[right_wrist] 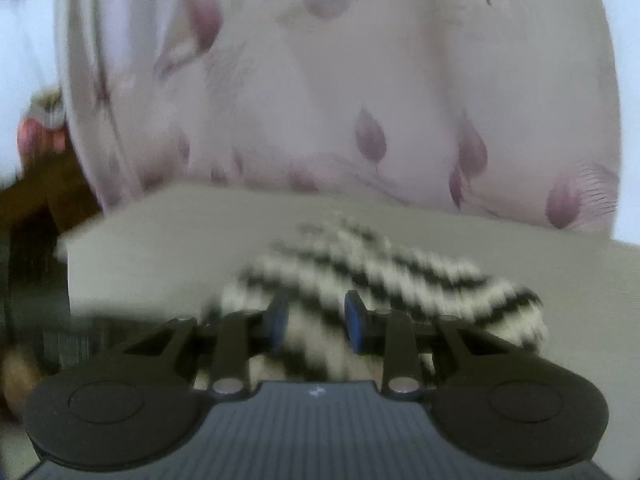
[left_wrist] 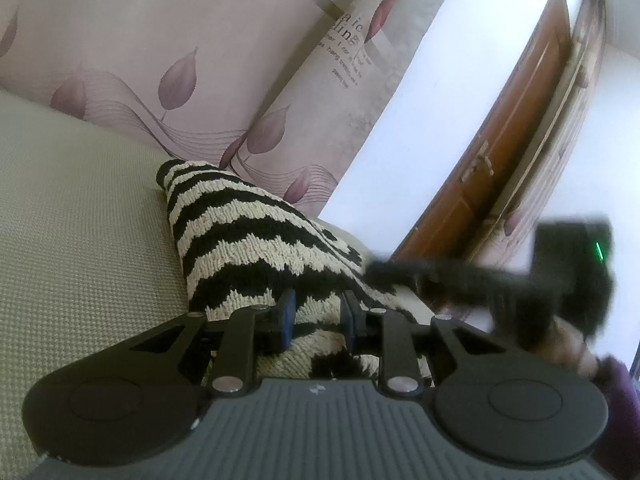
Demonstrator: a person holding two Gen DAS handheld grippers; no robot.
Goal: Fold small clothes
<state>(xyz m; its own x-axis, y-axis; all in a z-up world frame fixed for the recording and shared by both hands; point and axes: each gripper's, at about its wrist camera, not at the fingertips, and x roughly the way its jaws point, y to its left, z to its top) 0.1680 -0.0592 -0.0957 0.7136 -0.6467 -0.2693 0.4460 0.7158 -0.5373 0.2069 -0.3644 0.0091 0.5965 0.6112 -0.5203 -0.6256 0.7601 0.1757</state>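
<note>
The black-and-cream zigzag knit garment [left_wrist: 248, 240] lies on a pale woven cushion [left_wrist: 80, 220], its far end bunched up towards the wallpapered wall [left_wrist: 140, 40] printed with mauve leaves. The left claw [left_wrist: 318, 318] has its blue pads [left_wrist: 289, 320] part-way apart with a fold of the knit pinched between them, so it is gripping the garment's near edge. In the left view, the right claw [left_wrist: 460, 276] appears as a dark blur at the knit's right edge, beside a brown wooden door [left_wrist: 500, 152]. From the right camera, the right claw [right_wrist: 316, 316] stands narrowly apart over the striped knit [right_wrist: 400, 272]; blur hides whether its pads [right_wrist: 355, 320] press the fabric.
</note>
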